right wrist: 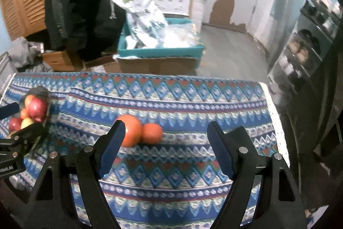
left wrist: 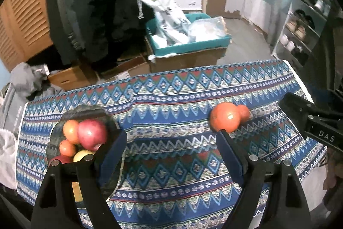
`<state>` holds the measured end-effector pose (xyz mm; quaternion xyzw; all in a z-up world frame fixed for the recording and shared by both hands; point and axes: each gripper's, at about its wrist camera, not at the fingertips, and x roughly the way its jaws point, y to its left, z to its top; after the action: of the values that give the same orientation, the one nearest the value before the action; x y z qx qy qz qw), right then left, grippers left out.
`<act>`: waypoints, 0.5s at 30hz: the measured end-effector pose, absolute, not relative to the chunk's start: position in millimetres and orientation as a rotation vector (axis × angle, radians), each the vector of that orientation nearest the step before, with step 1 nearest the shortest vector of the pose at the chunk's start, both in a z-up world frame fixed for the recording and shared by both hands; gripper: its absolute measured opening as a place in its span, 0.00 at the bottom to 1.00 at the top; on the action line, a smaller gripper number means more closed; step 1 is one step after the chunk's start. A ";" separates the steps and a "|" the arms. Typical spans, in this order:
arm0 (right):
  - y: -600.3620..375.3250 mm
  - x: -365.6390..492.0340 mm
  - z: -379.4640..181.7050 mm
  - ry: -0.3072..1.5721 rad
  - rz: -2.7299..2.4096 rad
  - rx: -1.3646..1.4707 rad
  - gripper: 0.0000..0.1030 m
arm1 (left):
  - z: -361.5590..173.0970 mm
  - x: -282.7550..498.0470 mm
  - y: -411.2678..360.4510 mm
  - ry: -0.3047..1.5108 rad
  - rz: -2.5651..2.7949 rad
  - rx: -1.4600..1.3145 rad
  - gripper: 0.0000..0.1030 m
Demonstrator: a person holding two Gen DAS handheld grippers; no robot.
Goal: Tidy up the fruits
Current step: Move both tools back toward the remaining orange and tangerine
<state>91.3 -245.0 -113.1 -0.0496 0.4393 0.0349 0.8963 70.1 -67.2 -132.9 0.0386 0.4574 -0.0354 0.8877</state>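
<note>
A table draped in a blue patterned cloth [left wrist: 171, 100] carries a dark bowl [left wrist: 64, 121] of apples and oranges at its left side and, well apart to the right, two oranges [right wrist: 140, 132] touching each other

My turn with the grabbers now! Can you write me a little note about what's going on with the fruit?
Left gripper: open, nothing in it, over the patterned cloth next to the bowl.
Right gripper: open, nothing in it, pointing at the loose fruit.
Bowl: at the left end of the cloth. It holds a red apple, oranges and other fruit.
Done: most fruit is in the bowl.
Left: a large orange and a small orange sit touching on the cloth, outside the bowl. They probably go in next; the right gripper looks closest.
</note>
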 end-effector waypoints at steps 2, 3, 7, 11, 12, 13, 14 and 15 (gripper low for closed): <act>-256.5 89.9 -115.6 0.917 0.059 -0.087 0.76 | -134.8 71.2 -75.9 0.954 -0.085 0.091 0.84; -262.3 89.5 -117.0 0.920 0.053 -0.078 0.76 | -135.7 72.0 -79.7 0.955 -0.090 0.095 0.84; -279.1 89.4 -123.0 0.937 0.030 -0.054 0.76 | -142.6 79.3 -94.3 0.966 -0.110 0.106 0.84; -292.0 92.1 -133.9 0.968 0.008 -0.032 0.77 | -157.8 89.4 -107.7 0.987 -0.136 0.124 0.84; -293.8 93.1 -137.7 0.977 0.003 -0.025 0.77 | -162.0 92.6 -110.9 0.994 -0.139 0.132 0.84; -295.5 93.8 -141.0 0.985 0.001 -0.019 0.78 | -166.7 95.7 -114.0 1.004 -0.142 0.140 0.84; -297.2 95.2 -145.0 0.994 0.000 -0.013 0.78 | -171.8 99.0 -116.8 1.016 -0.146 0.144 0.84; -298.5 96.5 -148.9 1.003 0.000 -0.009 0.79 | -175.8 101.8 -118.7 1.027 -0.151 0.143 0.84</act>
<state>96.5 -298.5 -148.9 -0.0041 0.4806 -0.0001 0.8769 101.8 -118.7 -175.8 0.0685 0.4901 -0.0721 0.8659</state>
